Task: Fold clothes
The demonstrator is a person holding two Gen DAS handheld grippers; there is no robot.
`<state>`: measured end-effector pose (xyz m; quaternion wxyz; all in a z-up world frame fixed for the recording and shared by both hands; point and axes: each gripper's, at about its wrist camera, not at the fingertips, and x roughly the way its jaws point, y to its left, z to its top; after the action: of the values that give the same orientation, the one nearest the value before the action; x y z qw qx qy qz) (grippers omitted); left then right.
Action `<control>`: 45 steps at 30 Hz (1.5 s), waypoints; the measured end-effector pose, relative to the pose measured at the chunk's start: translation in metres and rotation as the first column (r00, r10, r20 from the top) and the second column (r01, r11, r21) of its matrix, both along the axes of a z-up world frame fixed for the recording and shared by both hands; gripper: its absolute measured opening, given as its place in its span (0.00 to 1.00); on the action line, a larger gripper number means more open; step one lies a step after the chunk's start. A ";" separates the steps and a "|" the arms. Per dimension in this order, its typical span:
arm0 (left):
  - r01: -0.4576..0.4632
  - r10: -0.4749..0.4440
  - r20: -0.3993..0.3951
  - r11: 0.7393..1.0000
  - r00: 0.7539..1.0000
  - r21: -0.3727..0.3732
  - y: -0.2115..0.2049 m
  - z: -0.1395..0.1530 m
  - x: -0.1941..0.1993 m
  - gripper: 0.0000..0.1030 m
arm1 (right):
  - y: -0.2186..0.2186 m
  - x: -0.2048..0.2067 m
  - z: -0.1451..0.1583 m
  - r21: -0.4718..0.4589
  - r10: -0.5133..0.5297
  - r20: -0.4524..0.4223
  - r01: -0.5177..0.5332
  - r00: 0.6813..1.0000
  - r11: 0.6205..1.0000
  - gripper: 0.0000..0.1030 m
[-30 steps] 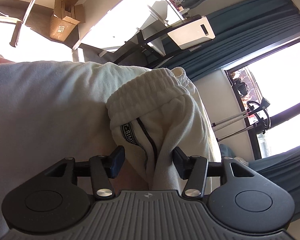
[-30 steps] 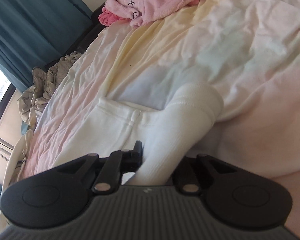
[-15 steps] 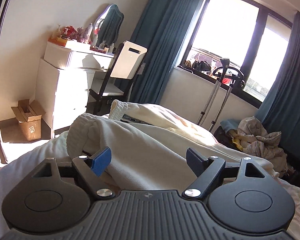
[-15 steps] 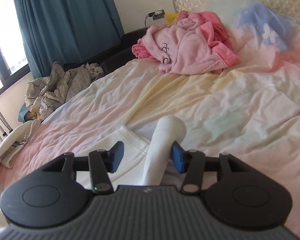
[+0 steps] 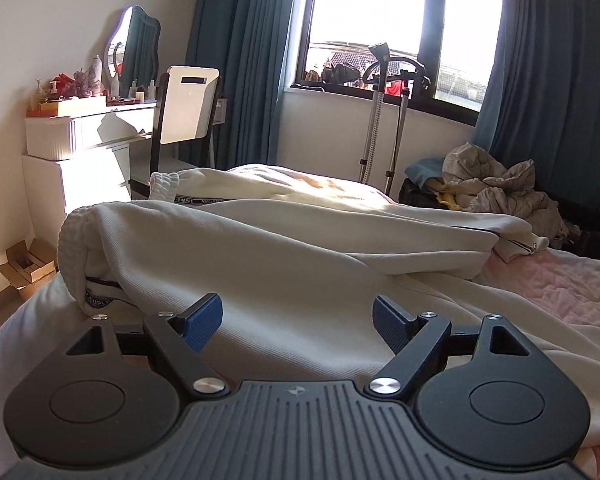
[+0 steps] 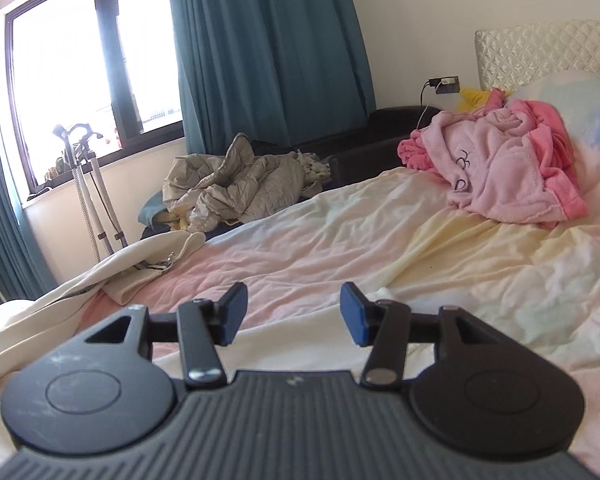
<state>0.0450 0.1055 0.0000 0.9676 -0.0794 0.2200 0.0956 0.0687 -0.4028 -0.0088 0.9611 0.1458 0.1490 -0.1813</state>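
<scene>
A cream garment (image 5: 300, 248) with ribbed cuffs and a black printed tape lies spread along the near part of the bed. My left gripper (image 5: 298, 322) is open and empty just above its fabric, near a ribbed cuff (image 5: 74, 248). My right gripper (image 6: 292, 312) is open and empty above the pastel bedsheet (image 6: 380, 248). In the right wrist view the garment's far end (image 6: 140, 264) lies left of the gripper.
A pink robe (image 6: 500, 172) lies by the pillow and headboard. A beige quilted jacket (image 6: 236, 184) is heaped on a dark bench past the bed. A white dresser (image 5: 84, 148), a chair, a garment steamer stand (image 5: 384, 120) and a cardboard box (image 5: 24, 272) stand around the bed.
Both grippers have opened and let go of the cream garment. Both have tilted up and drawn back, and the fabric now lies on the bed.
</scene>
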 end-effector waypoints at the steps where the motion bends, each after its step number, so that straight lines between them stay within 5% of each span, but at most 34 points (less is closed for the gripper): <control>1: 0.005 -0.005 -0.007 1.000 1.000 -0.006 0.000 0.000 0.002 0.82 | 0.007 0.003 0.001 -0.008 0.022 -0.002 -0.022 1.000 1.000 0.51; 12: 0.065 -0.065 -0.016 0.998 0.998 -0.013 -0.004 0.000 0.004 0.83 | 0.085 0.026 -0.014 0.073 0.225 -0.038 -0.221 0.974 0.972 0.58; 19: 0.213 -0.215 0.007 0.969 0.977 0.126 -0.035 0.009 0.033 0.83 | 0.117 0.037 -0.027 0.105 0.276 -0.049 -0.270 0.960 0.957 0.63; 28: 0.408 -0.395 -0.102 0.882 0.913 0.237 -0.123 -0.023 0.140 0.82 | 0.104 0.050 -0.028 0.163 0.238 0.017 -0.237 0.971 0.958 0.73; 36: 0.433 -0.373 -0.229 0.830 0.899 0.352 -0.201 -0.066 0.249 0.78 | 0.090 0.065 -0.034 0.225 0.211 0.060 -0.219 0.976 0.949 0.82; 37: 0.423 -0.352 -0.245 0.824 0.904 0.378 -0.207 -0.073 0.264 0.73 | 0.088 0.070 -0.038 0.233 0.210 0.056 -0.217 0.976 0.948 0.82; 39: 0.400 -0.306 -0.273 0.812 0.912 0.426 -0.214 -0.083 0.284 0.46 | 0.084 0.077 -0.046 0.248 0.217 0.050 -0.223 0.975 0.943 0.82; 42: 0.398 -0.318 -0.259 0.839 0.912 0.371 -0.207 -0.083 0.294 0.22 | 0.080 0.086 -0.056 0.276 0.230 0.038 -0.231 0.972 0.933 0.82; 45: 0.418 -0.348 -0.243 0.828 0.906 0.374 -0.207 -0.074 0.287 0.08 | 0.077 0.090 -0.058 0.301 0.225 0.048 -0.229 0.973 0.926 0.82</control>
<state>0.3316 -0.1015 -0.0742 0.9396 0.1832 0.2846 -0.0501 0.1582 -0.3260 -0.0673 0.9425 0.2751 0.1849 -0.0430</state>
